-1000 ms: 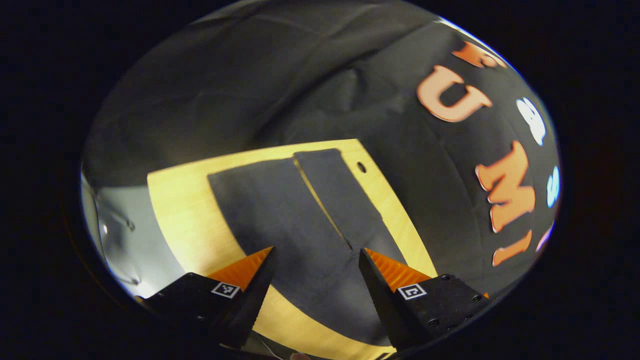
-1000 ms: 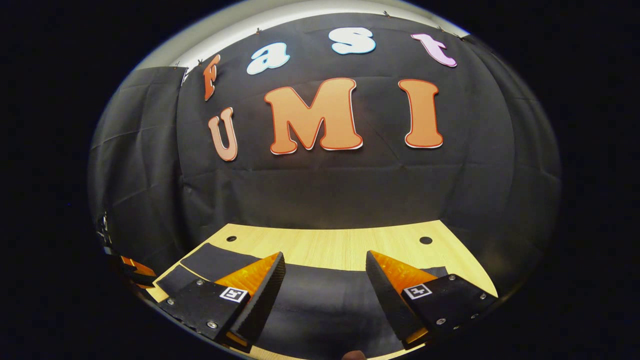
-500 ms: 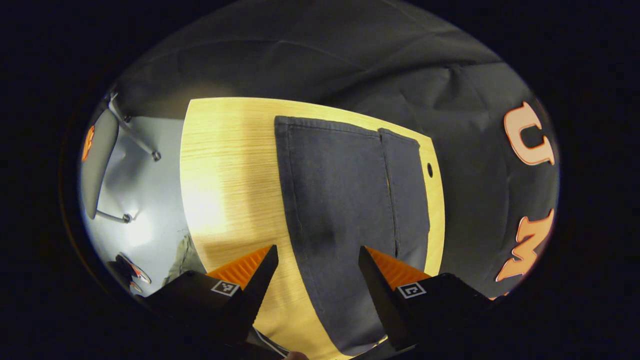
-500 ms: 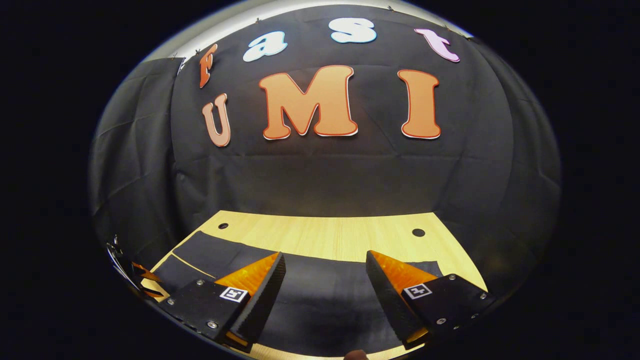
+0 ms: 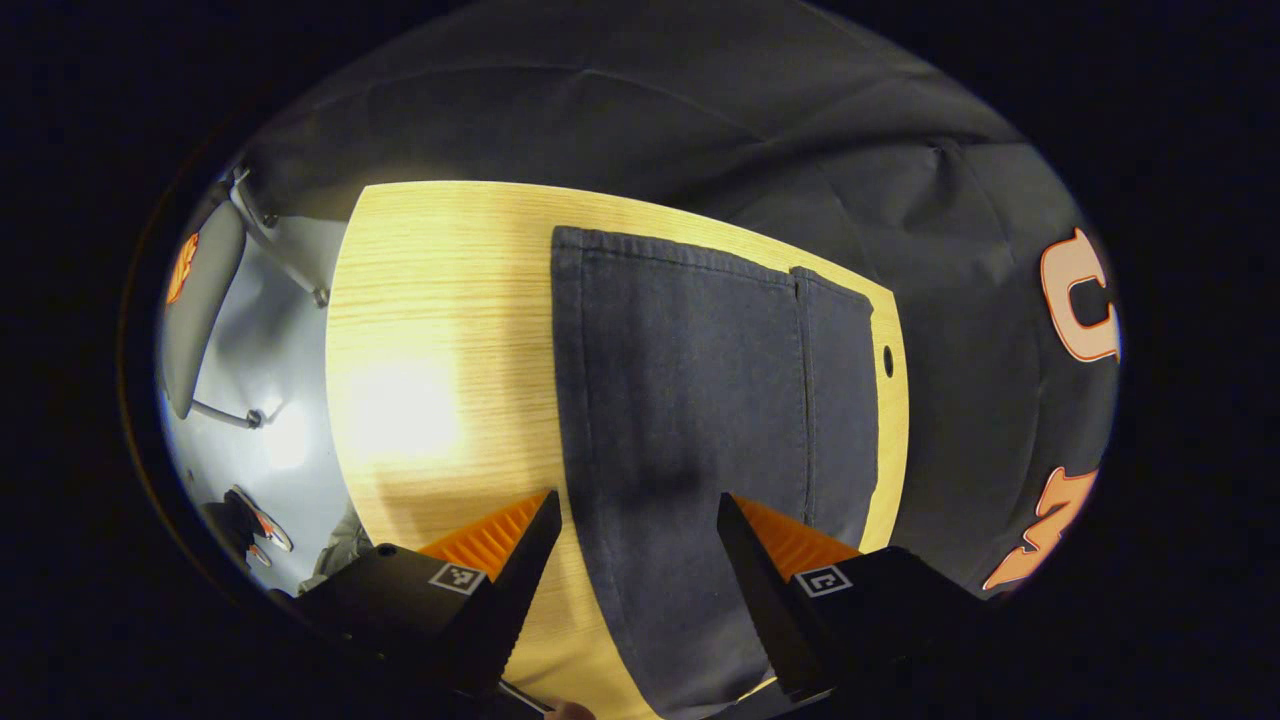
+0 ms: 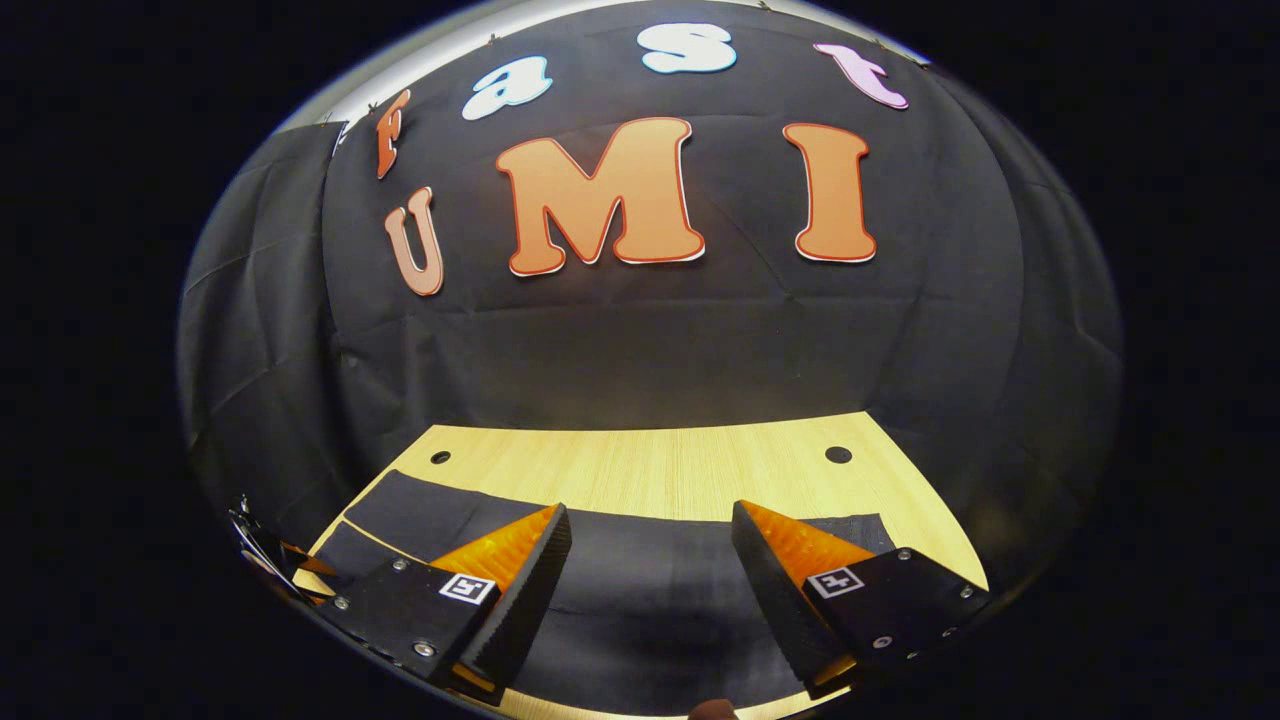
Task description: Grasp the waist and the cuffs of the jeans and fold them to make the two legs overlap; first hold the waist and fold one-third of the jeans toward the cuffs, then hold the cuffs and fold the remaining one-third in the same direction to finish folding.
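- Left gripper (image 5: 632, 520): fingers spread wide, nothing held. The jeans (image 5: 690, 400) lie flat on the bench (image 5: 440, 330), running ahead from between the fingers; one long side edge passes just inside the left finger.
- Bare pale wood-grain bench beyond that finger; a narrow strip past the right finger, with a round hole (image 5: 888, 361).
- Right gripper (image 6: 650, 535): fingers parted, empty, over dark matte denim; open bench ahead of the tips up to the cloth wall (image 6: 650, 350).
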The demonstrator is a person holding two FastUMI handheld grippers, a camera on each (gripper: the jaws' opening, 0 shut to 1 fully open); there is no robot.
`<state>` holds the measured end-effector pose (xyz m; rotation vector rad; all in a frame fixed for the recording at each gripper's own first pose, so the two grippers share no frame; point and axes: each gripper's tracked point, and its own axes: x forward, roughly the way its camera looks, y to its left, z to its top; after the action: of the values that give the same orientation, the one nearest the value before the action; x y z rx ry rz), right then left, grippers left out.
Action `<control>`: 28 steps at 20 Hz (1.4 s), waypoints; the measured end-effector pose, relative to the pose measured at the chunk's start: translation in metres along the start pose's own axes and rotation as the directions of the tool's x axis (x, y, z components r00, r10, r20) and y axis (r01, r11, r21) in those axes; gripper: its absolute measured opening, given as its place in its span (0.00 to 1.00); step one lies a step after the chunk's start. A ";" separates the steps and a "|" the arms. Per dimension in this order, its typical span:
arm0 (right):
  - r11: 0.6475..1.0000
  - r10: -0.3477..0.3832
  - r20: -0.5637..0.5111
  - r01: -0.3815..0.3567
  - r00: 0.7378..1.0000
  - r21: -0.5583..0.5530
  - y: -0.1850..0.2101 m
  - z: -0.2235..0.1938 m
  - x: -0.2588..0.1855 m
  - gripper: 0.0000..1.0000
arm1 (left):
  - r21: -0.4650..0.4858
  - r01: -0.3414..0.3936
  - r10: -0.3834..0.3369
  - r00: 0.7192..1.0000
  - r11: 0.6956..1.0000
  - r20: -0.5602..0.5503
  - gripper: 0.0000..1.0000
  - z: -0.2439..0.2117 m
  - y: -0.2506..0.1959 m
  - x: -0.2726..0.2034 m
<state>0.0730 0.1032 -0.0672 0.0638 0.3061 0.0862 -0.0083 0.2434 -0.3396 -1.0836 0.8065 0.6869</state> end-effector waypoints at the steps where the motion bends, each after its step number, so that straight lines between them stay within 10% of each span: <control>1: 1.000 0.000 -0.006 0.000 1.000 0.008 0.001 0.000 0.002 0.97 | -0.005 0.002 -0.002 1.000 1.000 0.008 0.95 0.001 -0.003 0.002; 11: 0.997 -0.041 -0.017 0.043 0.999 0.072 -0.023 -0.005 -0.013 0.98 | 0.078 0.229 -0.223 0.971 0.970 -0.082 0.94 -0.011 -0.077 0.042; 15: 0.982 -0.084 -0.036 0.089 0.996 0.164 -0.053 -0.022 -0.029 0.97 | 0.026 0.198 -0.191 0.969 0.980 -0.158 0.12 -0.022 -0.073 0.055; 17: 0.960 -0.085 -0.050 0.095 0.995 0.263 -0.068 -0.030 -0.040 0.98 | 0.055 0.208 -0.198 0.969 0.977 -0.145 0.04 -0.026 -0.078 0.041; 23: 0.707 0.002 -0.258 0.182 0.966 0.684 -0.121 -0.111 -0.073 0.98 | 0.170 0.231 -0.205 0.966 0.958 -0.156 0.04 -0.029 -0.098 0.030; 28: 0.492 -0.073 -0.412 0.392 0.908 0.777 -0.177 -0.202 -0.094 0.98 | 0.166 0.215 -0.187 0.967 0.962 -0.171 0.04 -0.029 -0.093 0.021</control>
<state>-0.0642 -0.0720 -0.2447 1.0239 0.6791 -0.3594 0.0722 0.1877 -0.3190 -1.0420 0.8598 0.3522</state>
